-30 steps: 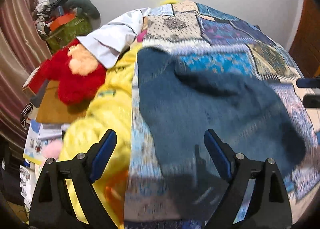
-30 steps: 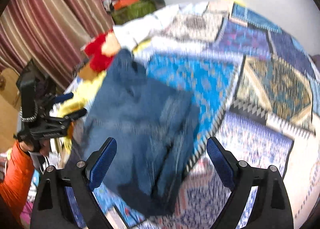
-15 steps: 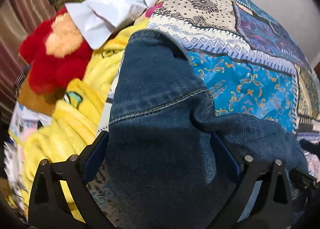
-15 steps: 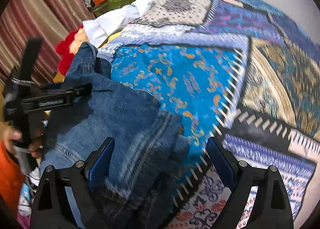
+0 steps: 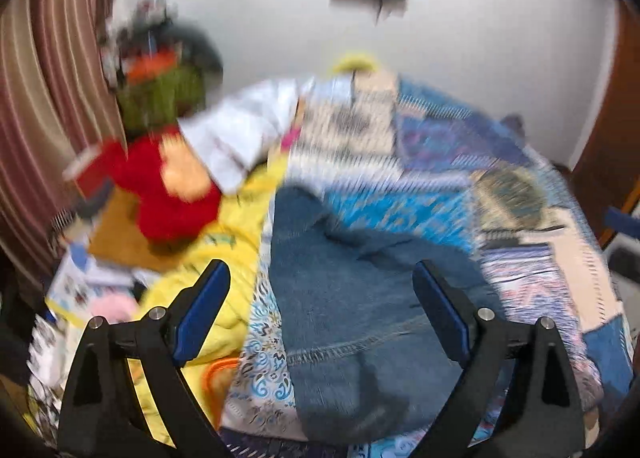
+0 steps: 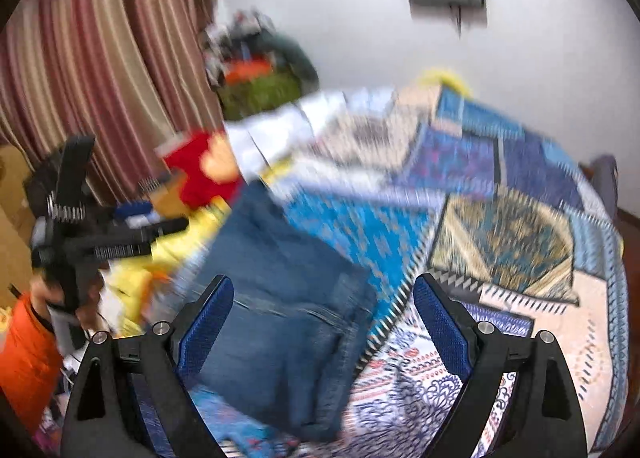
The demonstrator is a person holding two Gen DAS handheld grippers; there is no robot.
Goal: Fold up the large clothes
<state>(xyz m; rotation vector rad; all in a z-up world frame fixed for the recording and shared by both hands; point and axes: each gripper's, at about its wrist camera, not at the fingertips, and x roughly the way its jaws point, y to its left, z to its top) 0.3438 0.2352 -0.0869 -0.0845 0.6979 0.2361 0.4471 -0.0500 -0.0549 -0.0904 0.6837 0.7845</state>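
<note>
Roughly, left wrist view first: left tongs (image 5: pixel 320 298) with jaws closing a little yet spread wide, nothing between the pads, so released. Folded jeans (image 5: pixel 360 306) lie on the patchwork quilt (image 5: pixel 432 145), below and beyond the fingertips, not touched. Left of the jeans sits a yellow blanket (image 5: pixel 236 225); farther left of the jeans, a red plush toy (image 5: pixel 168 197) with a white shirt (image 5: pixel 240 137) just past it. Frame is smeared by motion, so seams and edges are hard to read.

Right wrist view: right tongs (image 6: pixel 324 318) also released, jaws wide, empty. The jeans (image 6: pixel 280 298) show as a stacked bundle, its right edge uneven where layers overlap. The left tongs (image 6: pixel 120 242) appear left of the jeans, held by a hand with an orange sleeve (image 6: pixel 28 342).

Risks, as I judge them:
- The bundle lies near the quilt's left edge, beside the soft blanket; a nudge could tip it off or open the fold.
- Layers look loosely stacked; lifting by one layer only would unroll them.
- With both views blurred, a fast regrasp could pinch quilt along with denim.
</note>
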